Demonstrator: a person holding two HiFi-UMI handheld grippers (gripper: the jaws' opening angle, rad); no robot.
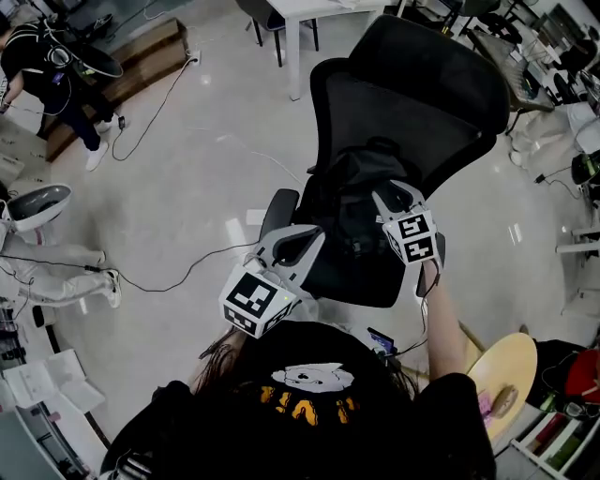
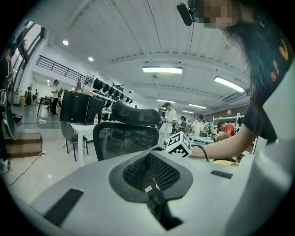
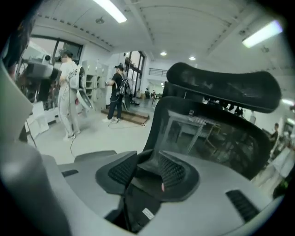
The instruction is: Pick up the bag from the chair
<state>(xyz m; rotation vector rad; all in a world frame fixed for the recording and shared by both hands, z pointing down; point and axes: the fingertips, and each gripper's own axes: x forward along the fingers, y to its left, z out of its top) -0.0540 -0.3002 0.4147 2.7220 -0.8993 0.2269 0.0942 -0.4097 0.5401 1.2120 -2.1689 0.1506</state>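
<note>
Fingers (image 3: 172,172) of the right gripper (image 1: 397,196) stand spread above the bag (image 1: 359,178), a dark, slumped bundle lying on the seat of a black mesh-backed office chair (image 1: 422,89), close against its backrest. Dark cloth shows in the gap between the fingers, which do not clamp it. At the seat's left edge, just beside the armrest (image 1: 279,208), the left gripper (image 1: 292,242) has its ribbed pads (image 2: 161,173) pressed together. A thin dark strip (image 2: 154,200) with a small white tag runs down from their seam; whether it belongs to the bag cannot be made out. The left gripper view catches the right gripper's marker cube (image 2: 178,144) and the person's forearm (image 2: 221,147) reaching in beside the chair back. Around the chair lie a pale, glossy floor (image 1: 187,178), a black cable (image 1: 187,272) trailing across it, a white table (image 1: 314,14) behind the backrest, and a round wooden top (image 1: 511,370) at the person's right.
</note>
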